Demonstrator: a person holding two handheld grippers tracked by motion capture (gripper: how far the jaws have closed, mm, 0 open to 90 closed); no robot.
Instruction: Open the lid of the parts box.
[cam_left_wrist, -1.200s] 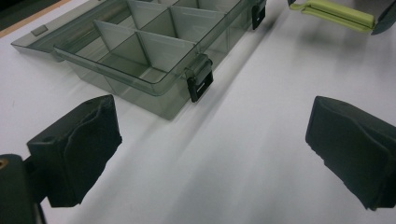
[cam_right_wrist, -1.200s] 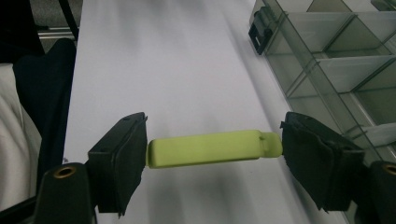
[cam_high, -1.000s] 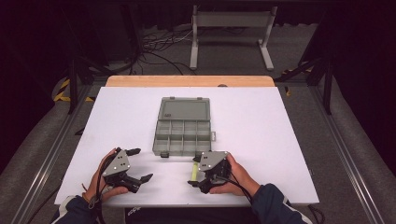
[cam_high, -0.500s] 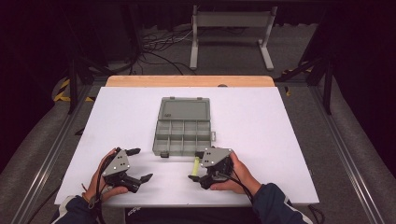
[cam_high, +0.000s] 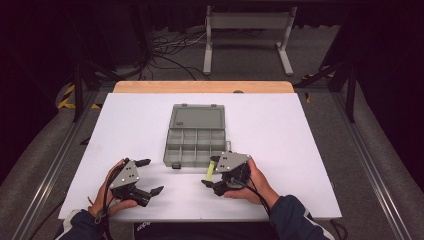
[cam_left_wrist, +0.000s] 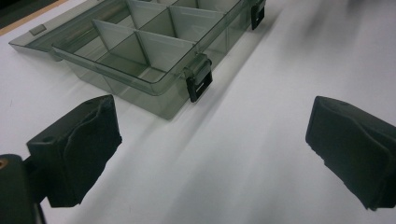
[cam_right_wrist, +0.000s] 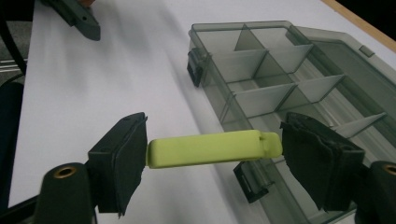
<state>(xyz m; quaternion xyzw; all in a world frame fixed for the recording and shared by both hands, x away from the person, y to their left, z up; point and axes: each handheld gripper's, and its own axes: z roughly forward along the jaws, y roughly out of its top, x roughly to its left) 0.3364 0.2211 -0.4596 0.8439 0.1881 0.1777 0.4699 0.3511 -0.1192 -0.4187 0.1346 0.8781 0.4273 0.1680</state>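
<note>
Right gripper (cam_high: 216, 176) low at the near edge of the table (cam_high: 310, 150) from the high view, hand wrapped round it, a yellow-green clip (cam_high: 211, 170) at its tip just before the open organiser box (cam_high: 196, 135); left gripper (cam_high: 146, 176) off to the left, jaws spread, nothing between them. From the left gripper view, both black pads wide apart over bare white table, the box's near corner and latch (cam_left_wrist: 199, 82) just ahead, compartments looking empty. From the right gripper view, clip (cam_right_wrist: 212, 148) lying crosswise between the jaws, one end against the left pad, the other just short of the right pad, so not clamped. Judged as early: nothing in the box, clip likely to be gripped and placed.
</note>
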